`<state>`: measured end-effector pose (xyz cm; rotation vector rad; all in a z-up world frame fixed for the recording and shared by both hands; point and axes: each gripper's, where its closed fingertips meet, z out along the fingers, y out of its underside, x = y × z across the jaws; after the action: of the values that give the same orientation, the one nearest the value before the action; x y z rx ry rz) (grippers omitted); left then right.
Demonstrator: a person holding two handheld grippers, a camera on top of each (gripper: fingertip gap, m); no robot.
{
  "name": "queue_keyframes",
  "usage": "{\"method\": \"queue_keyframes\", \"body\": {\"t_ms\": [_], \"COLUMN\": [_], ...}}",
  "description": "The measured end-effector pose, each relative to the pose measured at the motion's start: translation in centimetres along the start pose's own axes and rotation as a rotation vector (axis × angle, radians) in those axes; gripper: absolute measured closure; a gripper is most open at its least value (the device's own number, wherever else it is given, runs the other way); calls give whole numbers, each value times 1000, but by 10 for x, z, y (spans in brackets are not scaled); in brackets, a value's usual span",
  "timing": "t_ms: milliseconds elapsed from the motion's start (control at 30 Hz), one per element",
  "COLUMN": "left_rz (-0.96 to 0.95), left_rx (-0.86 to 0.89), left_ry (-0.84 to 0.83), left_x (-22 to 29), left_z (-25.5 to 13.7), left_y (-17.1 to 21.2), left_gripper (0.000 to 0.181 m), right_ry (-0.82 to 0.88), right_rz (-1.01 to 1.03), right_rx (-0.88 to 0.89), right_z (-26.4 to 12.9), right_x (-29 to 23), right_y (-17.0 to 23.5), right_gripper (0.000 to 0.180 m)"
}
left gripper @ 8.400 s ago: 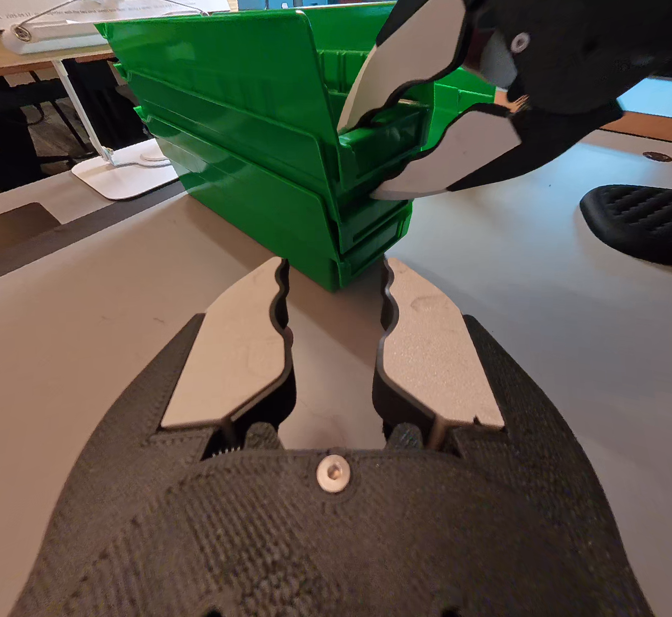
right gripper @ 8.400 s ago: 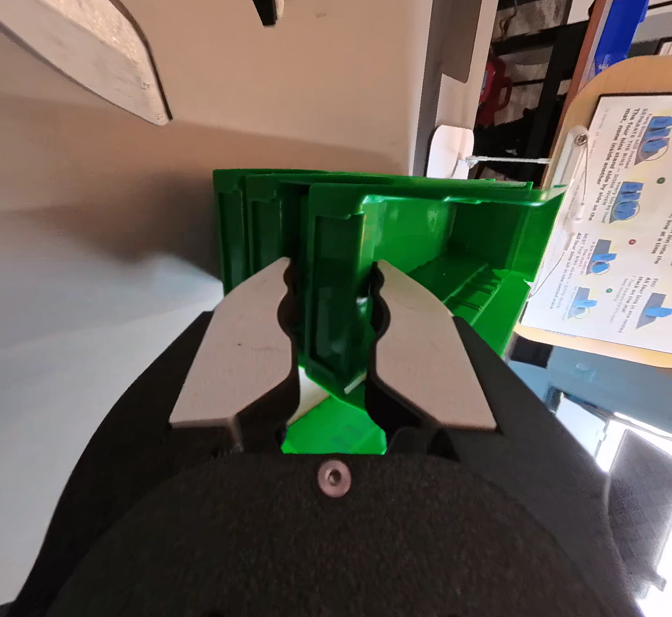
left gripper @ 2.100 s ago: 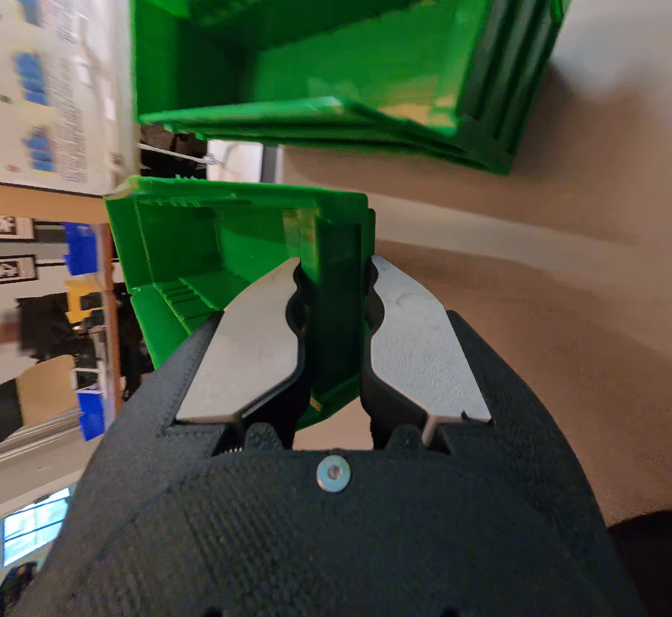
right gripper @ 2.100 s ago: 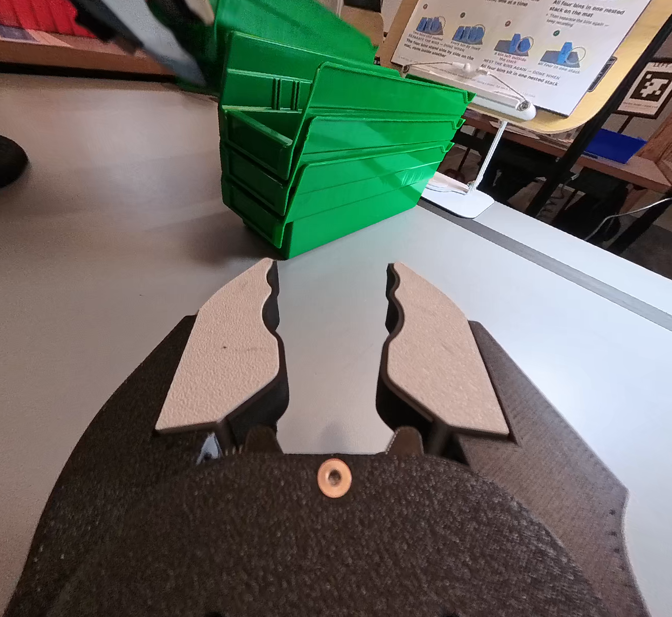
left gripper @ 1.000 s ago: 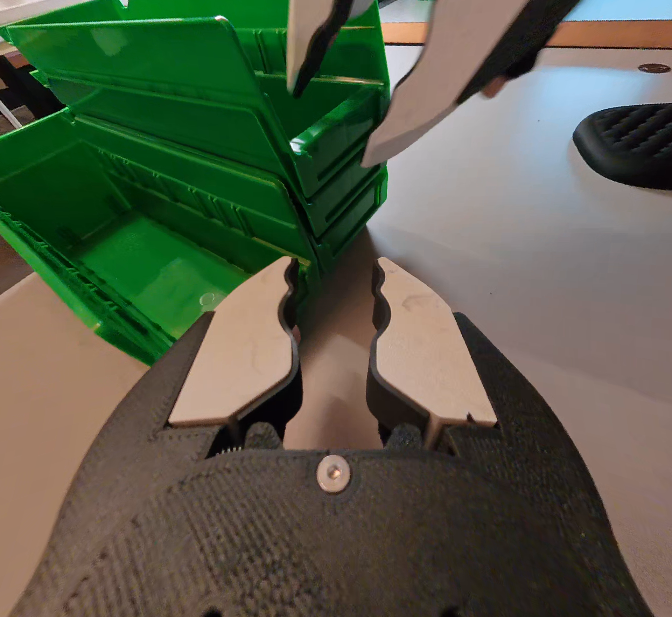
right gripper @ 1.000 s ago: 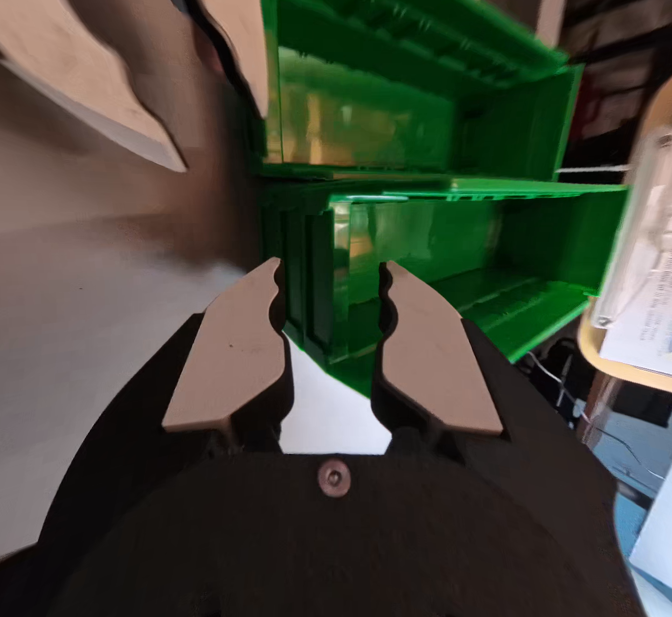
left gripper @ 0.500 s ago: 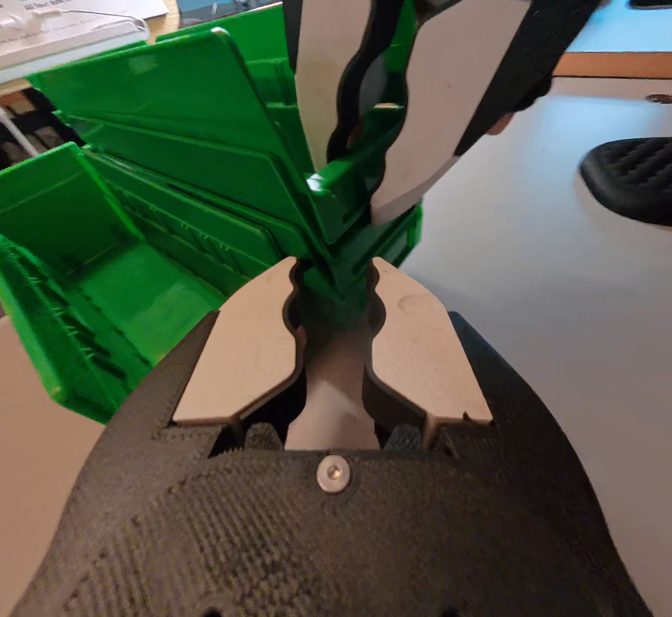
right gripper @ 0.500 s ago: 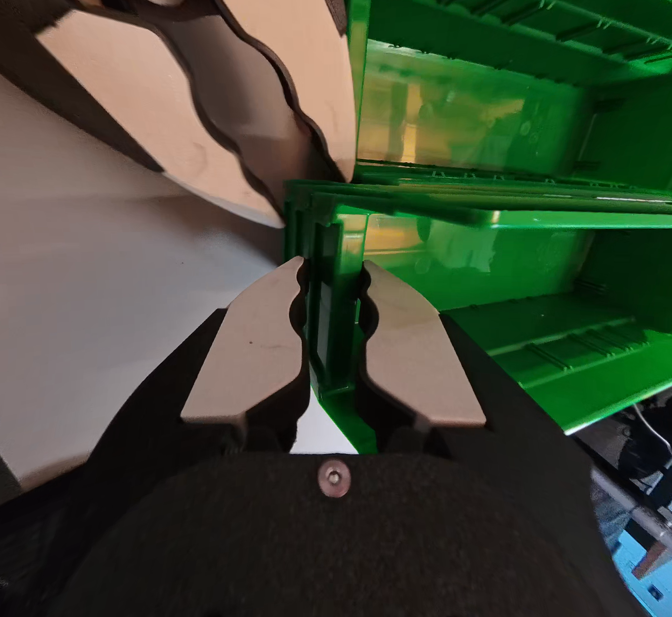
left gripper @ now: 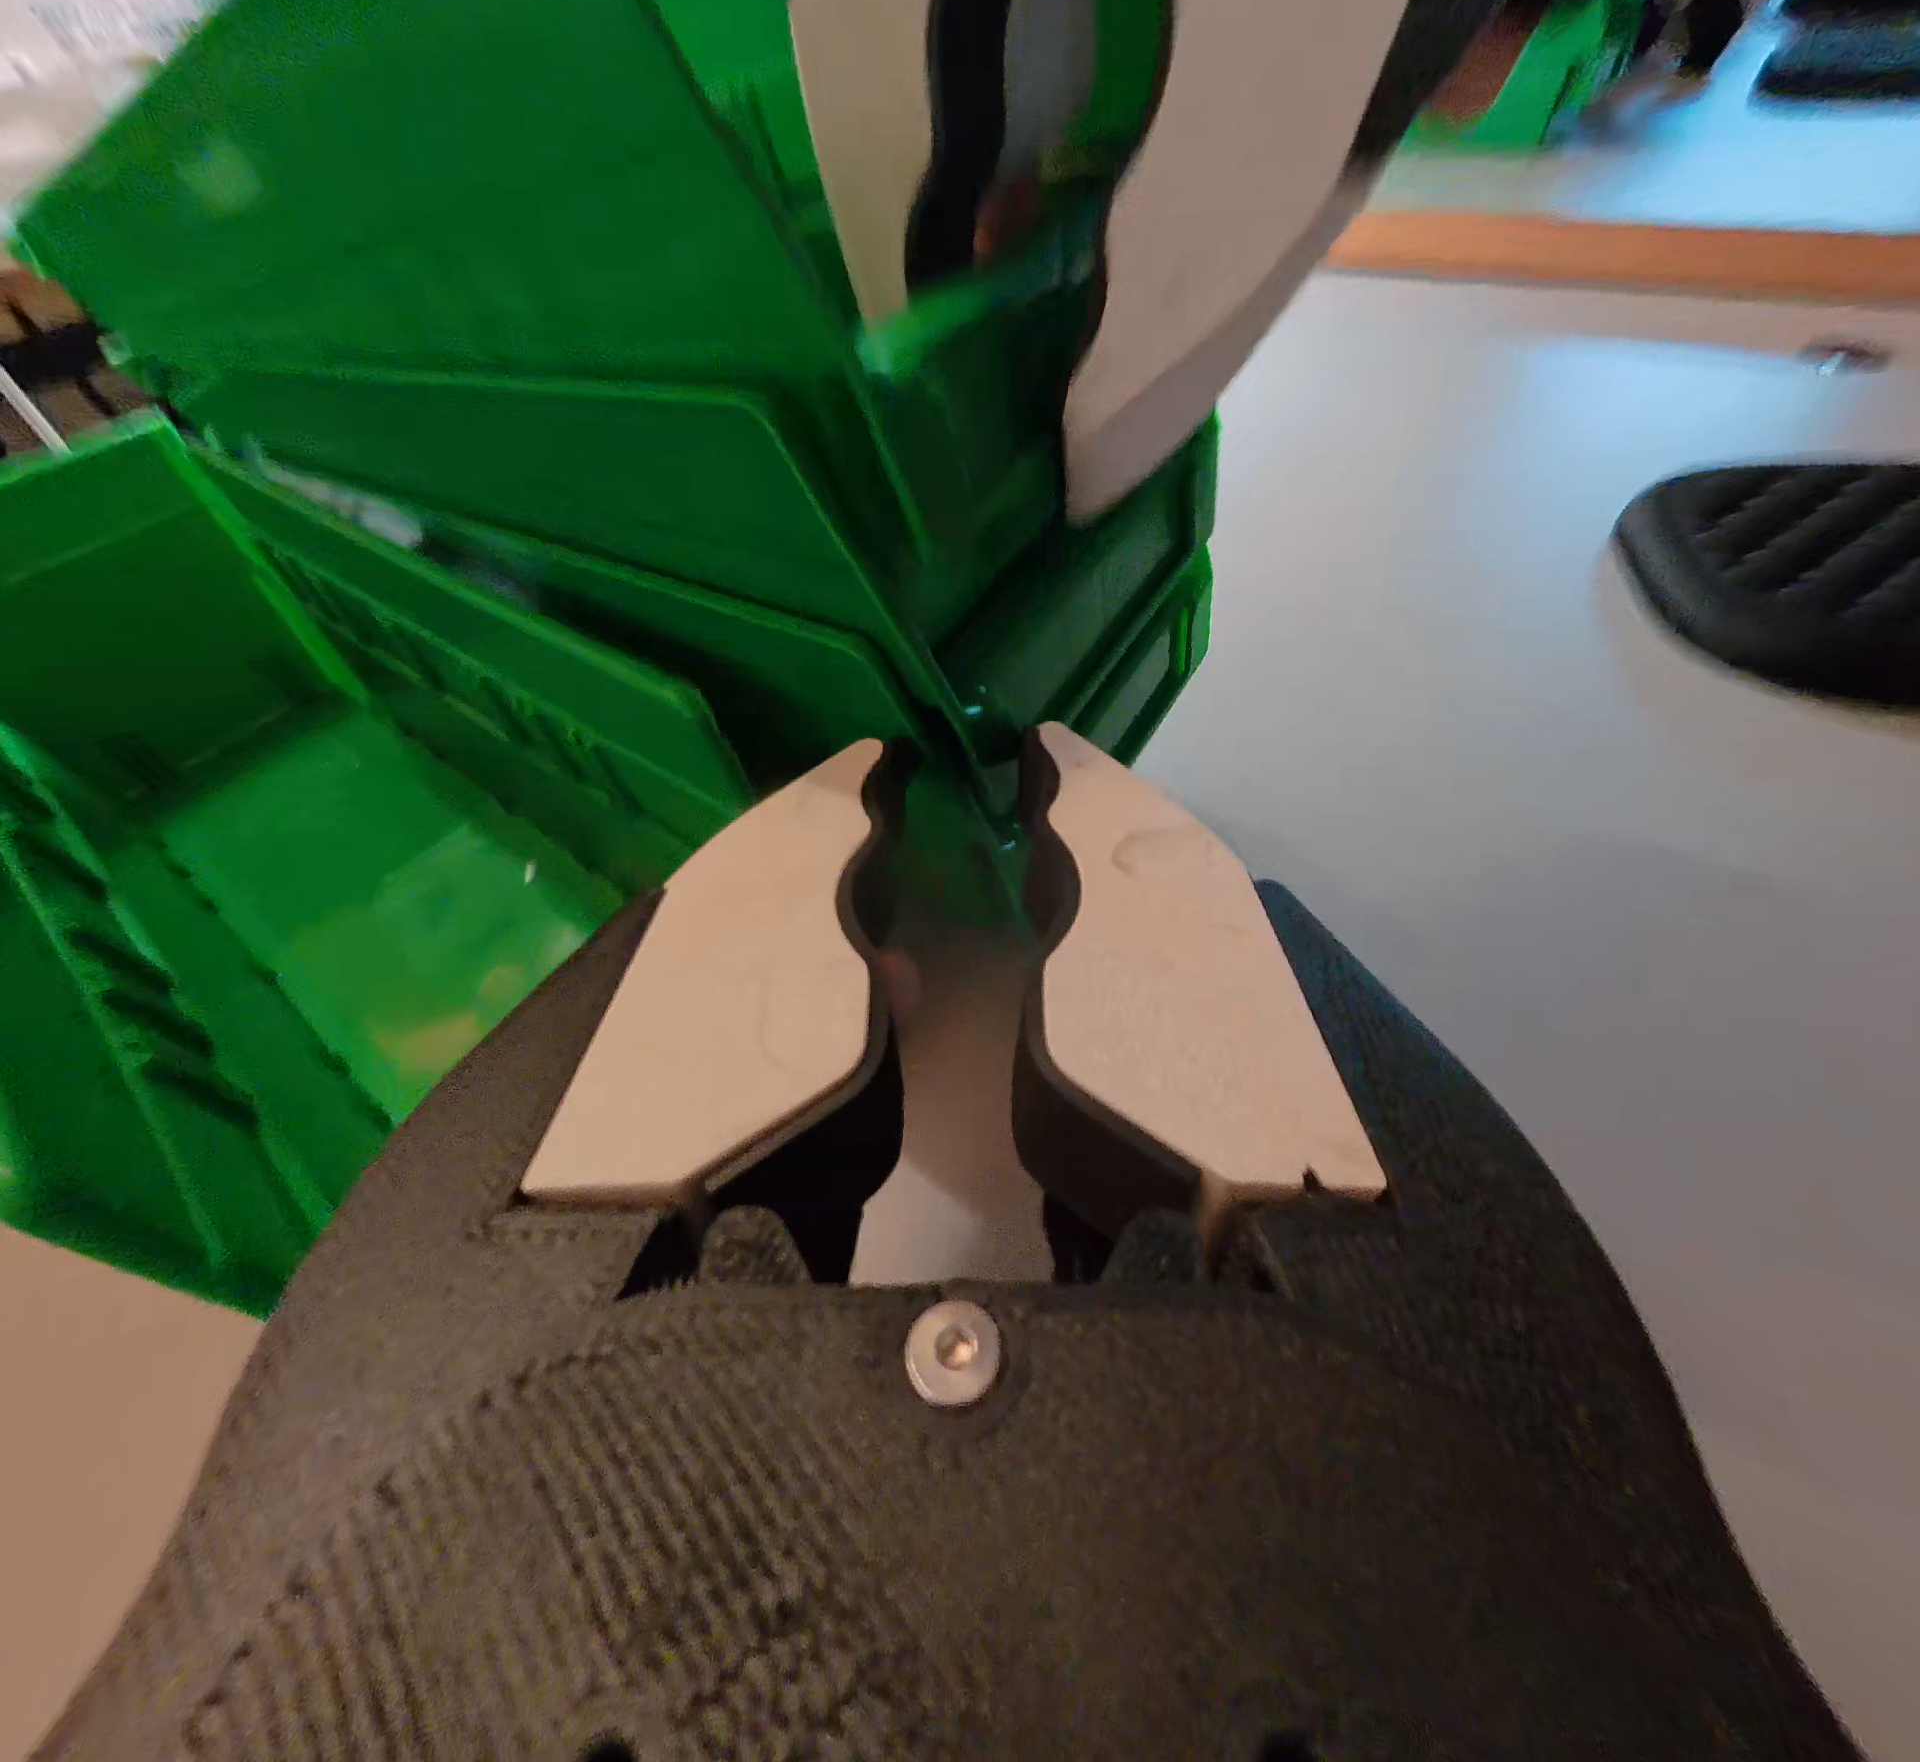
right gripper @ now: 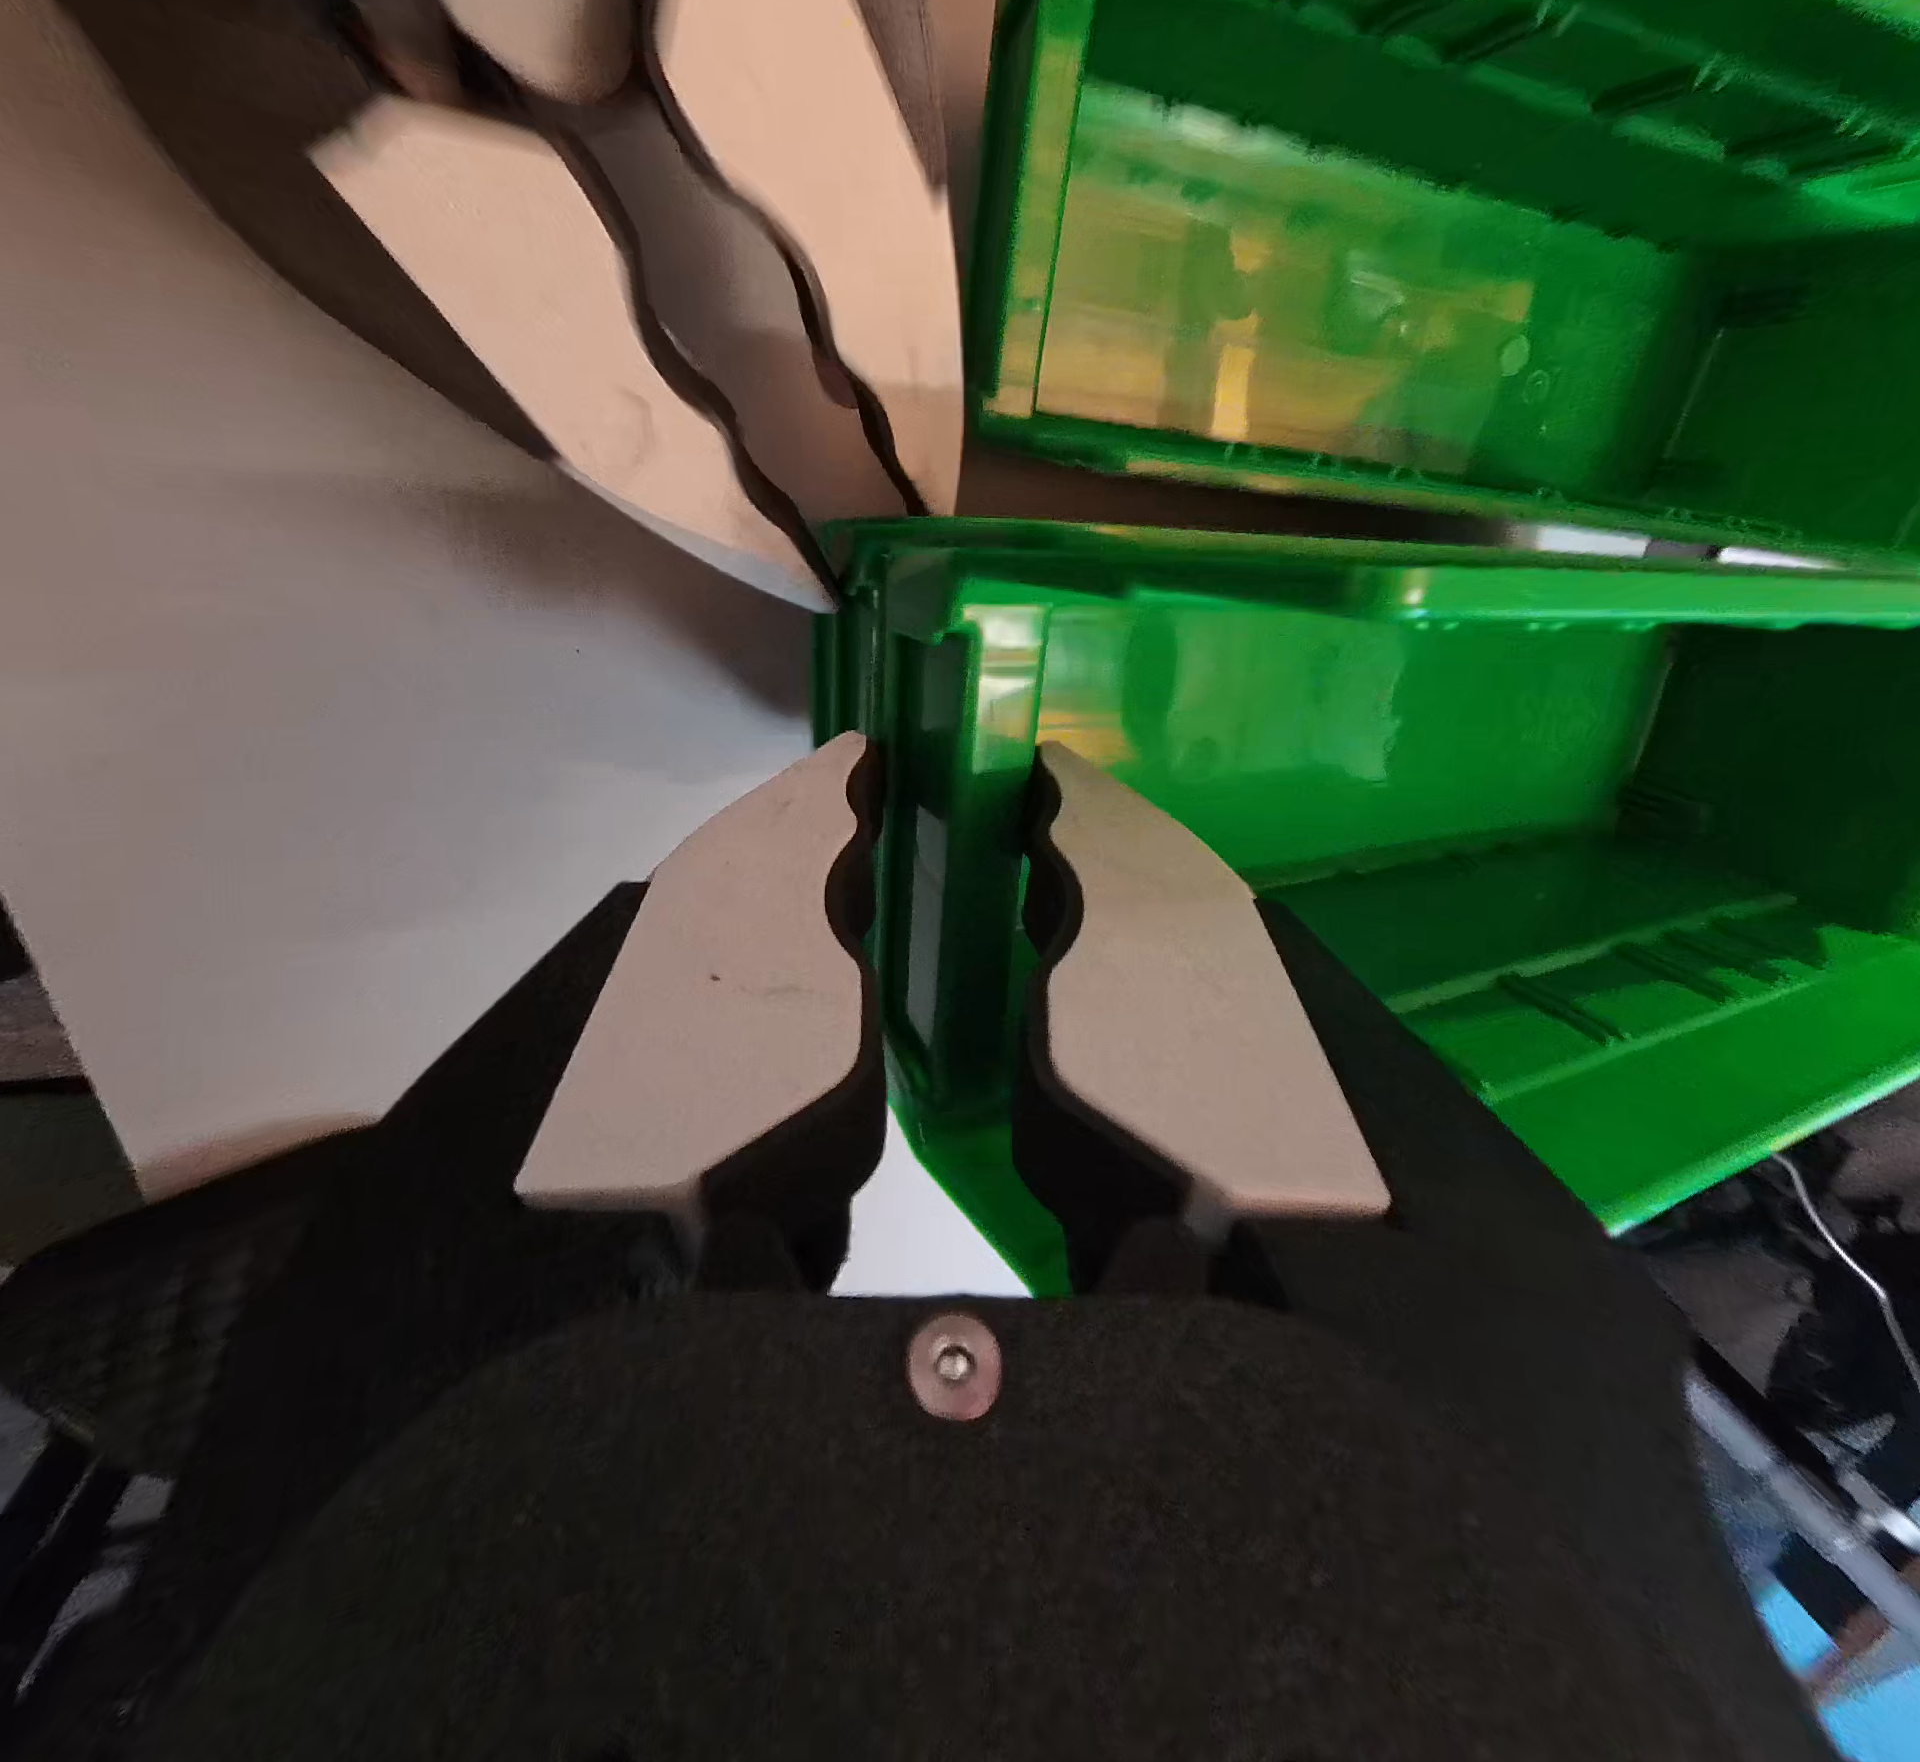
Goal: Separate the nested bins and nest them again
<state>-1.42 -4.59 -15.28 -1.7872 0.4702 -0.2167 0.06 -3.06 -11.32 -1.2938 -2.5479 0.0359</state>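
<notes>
Your right hand-held gripper (right gripper: 951, 756) is clenched on the front lip of the top bin (right gripper: 1299, 725), coming at it from above with one finger outside the short front wall and one inside. That bin sits tilted in the green stack (left gripper: 623, 486), its front end raised out of the bins below. Its long axis runs away from your right hand-held gripper toward the far side of the desk (left gripper: 1455, 569), so the lift has to follow the front wall up and then draw back along that length.

Your left hand-held gripper (left gripper: 956, 756) sits low at the near corner of the stack, its fingers closed in around the lower bins' front corner; it looks to be pinning them down, though blur makes the contact hard to judge. It is the nearer one to the bins that must stay put.

One separated bin (left gripper: 260, 829) already lies open on the desk just beside the stack, on your left. Carry the top bin clear of it.
</notes>
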Motion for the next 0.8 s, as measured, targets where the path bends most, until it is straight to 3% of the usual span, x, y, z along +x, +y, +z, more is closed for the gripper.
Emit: {"method": "queue_keyframes", "body": {"t_ms": [33,500,633,800], "left_rz": [6,-1,-13,9], "left_rx": [-91,-3,23,64], "left_ry": [-2,-21,-19,-57], "left_x": [-1,-1,-2,-6], "left_z": [5,0,-6,-17], "left_y": [19,9,3,-7], "left_gripper": [160,158,144,135], "right_ry": [-6,301,364,333], "right_rz": [24,53,84,146], "right_rx": [45,119,27,-76], "right_z": [-11,-123,-117,-70], "right_x": [1,24,28,20], "right_y": [-7,24,68,140], "right_gripper": [154,151,152,151]}}
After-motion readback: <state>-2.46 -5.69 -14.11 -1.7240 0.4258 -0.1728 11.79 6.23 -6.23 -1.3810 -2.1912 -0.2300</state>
